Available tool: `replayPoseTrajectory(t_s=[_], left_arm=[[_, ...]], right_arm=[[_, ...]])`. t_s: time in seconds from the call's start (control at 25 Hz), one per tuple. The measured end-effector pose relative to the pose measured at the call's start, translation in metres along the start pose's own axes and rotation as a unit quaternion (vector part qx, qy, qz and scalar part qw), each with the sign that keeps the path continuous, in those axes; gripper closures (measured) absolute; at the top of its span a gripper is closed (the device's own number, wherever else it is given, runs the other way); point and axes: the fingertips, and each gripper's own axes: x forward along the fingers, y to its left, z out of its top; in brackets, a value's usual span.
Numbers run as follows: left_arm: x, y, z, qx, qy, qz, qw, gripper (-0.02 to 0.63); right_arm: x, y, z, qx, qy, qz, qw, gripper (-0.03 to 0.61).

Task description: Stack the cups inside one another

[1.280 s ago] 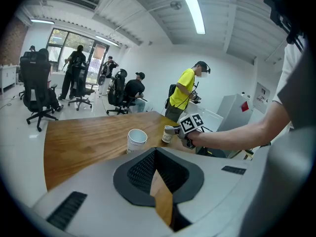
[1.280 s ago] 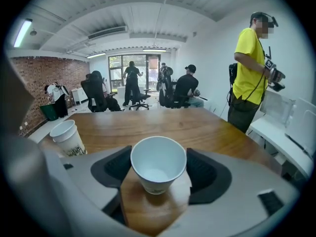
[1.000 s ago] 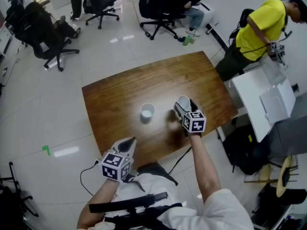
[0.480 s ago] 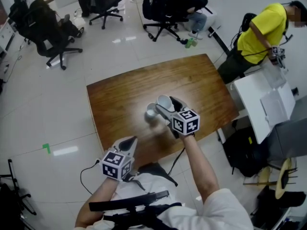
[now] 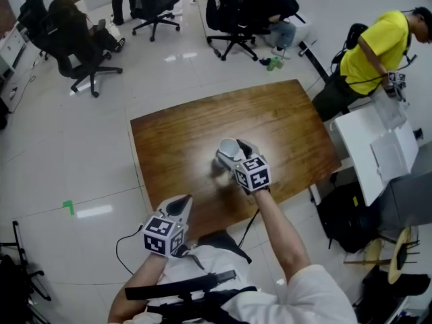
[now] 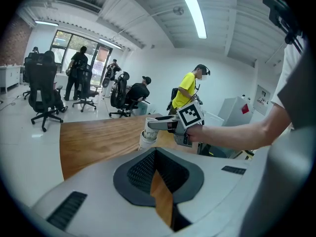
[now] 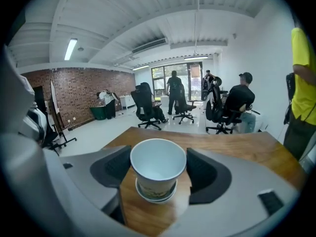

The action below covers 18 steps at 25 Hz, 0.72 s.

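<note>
My right gripper (image 5: 233, 151) is shut on a white paper cup (image 5: 227, 146) and holds it upright off the wooden table (image 5: 175, 133). In the right gripper view this cup (image 7: 158, 164) sits between both pads, and the rim of a second white cup (image 7: 157, 198) shows straight beneath it. From the left gripper view the held cup (image 6: 150, 125) hangs just over the second cup (image 6: 146, 142), which stands on the table; whether they touch I cannot tell. My left gripper (image 5: 179, 205) hovers at the table's near edge, shut and holding nothing.
Office chairs (image 5: 81, 52) with people in them stand on the floor beyond the table. A person in a yellow shirt (image 5: 371, 46) is by a white desk (image 5: 378, 140) at the right. A dark bag (image 5: 341, 214) lies by the table's right corner.
My right gripper has carried its cup leftward across the table, from beside the standing cup to right above it. My left gripper has barely shifted.
</note>
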Motion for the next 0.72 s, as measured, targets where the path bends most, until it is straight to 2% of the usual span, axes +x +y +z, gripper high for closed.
replayPoseTrajectory(t_s=[0.24,0.4,0.68,0.72], left_arm=[[-0.008,0.009,-0.001,-0.004,-0.001,0.001,1.0000,0.620],[-0.013,0.012,-0.001,-0.007,-0.004,-0.004,1.0000,0.620],[-0.024,0.014,-0.001,-0.001,-0.009,-0.031,0.9995,0.620],[-0.026,0.015,0.000,0.001,-0.010,-0.037,0.9993,0.620]], right_arm=[[0.006,0.002,-0.011,0.001,0.013,-0.011,1.000,0.216],[0.002,0.005,-0.008,-0.007,0.013,-0.025,1.000,0.184],[-0.046,0.021,0.035,0.014,-0.055,-0.048,0.997,0.176],[-0.054,0.026,0.039,0.019,-0.063,-0.051,0.997,0.195]])
